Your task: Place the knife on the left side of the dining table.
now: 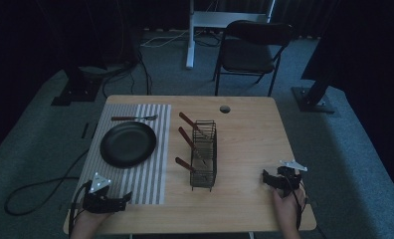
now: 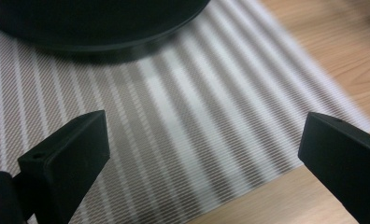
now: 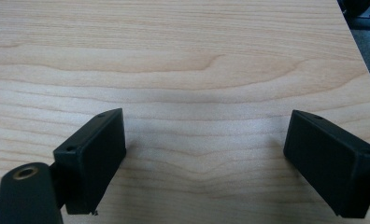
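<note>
A dim room with a folding chair (image 1: 249,47) lies behind the pale wooden tabletop (image 1: 249,144). Nearest the left claw (image 1: 127,197) lies the striped placemat (image 1: 147,177), its long axis and grey-white stripes running away from the person; it covers the tabletop's left part. On it rests a round black plate (image 1: 128,144), with a fork (image 1: 134,118) lying crosswise beyond. A wire rack (image 1: 204,154) holding red-handled cutlery stands mid-tabletop. The right claw (image 1: 265,178) rests over bare wood near the front right. Both claws gape wide, holding nothing.
</note>
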Motion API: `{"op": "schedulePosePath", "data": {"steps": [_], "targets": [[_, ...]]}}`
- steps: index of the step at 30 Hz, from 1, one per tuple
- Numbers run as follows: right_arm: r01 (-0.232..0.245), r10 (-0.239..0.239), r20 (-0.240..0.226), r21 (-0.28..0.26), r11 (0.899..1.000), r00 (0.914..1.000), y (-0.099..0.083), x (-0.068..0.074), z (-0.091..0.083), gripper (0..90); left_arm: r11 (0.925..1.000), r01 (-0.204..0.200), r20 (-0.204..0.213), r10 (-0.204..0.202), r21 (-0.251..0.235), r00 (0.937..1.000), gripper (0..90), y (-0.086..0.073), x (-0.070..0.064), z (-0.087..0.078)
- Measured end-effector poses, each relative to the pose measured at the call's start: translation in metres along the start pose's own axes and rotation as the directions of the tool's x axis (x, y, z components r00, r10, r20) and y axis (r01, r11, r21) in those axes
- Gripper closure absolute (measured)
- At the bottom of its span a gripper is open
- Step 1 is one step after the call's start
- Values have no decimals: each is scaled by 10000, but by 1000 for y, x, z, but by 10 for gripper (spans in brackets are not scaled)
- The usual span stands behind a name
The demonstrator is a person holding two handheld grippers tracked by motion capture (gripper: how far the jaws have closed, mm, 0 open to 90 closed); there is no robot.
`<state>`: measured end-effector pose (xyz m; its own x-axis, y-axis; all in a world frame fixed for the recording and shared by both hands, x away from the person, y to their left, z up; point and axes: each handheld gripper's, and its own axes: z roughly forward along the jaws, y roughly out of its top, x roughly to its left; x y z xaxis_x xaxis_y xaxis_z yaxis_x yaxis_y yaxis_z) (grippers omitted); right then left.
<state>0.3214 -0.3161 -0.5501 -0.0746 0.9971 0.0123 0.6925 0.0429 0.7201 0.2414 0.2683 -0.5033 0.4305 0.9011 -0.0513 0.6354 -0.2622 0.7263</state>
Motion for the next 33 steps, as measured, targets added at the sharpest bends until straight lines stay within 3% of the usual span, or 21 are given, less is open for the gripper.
{"op": "schedulePosePath", "data": {"steps": [7, 12, 16, 33], "targets": [[-5, 5, -1, 3, 10000, 10000, 0, 0, 0, 119, 9983, -529, 188, 534, -252, 9984, 27, 18, -15, -6], [-6, 6, 1, 3, 10000, 10000, 0, 0, 0, 120, 9971, -593, 453, 614, -467, 9971, 27, 26, -23, -8], [-6, 6, -1, 3, 10000, 10000, 0, 0, 0, 119, 9944, -892, 705, 932, -573, 9931, 27, 34, -36, -9], [-6, 6, 0, 2, 10000, 10000, 0, 0, 0, 119, 9848, -1372, 1329, 1508, -1061, 9796, 28, 63, -72, -13]]}}
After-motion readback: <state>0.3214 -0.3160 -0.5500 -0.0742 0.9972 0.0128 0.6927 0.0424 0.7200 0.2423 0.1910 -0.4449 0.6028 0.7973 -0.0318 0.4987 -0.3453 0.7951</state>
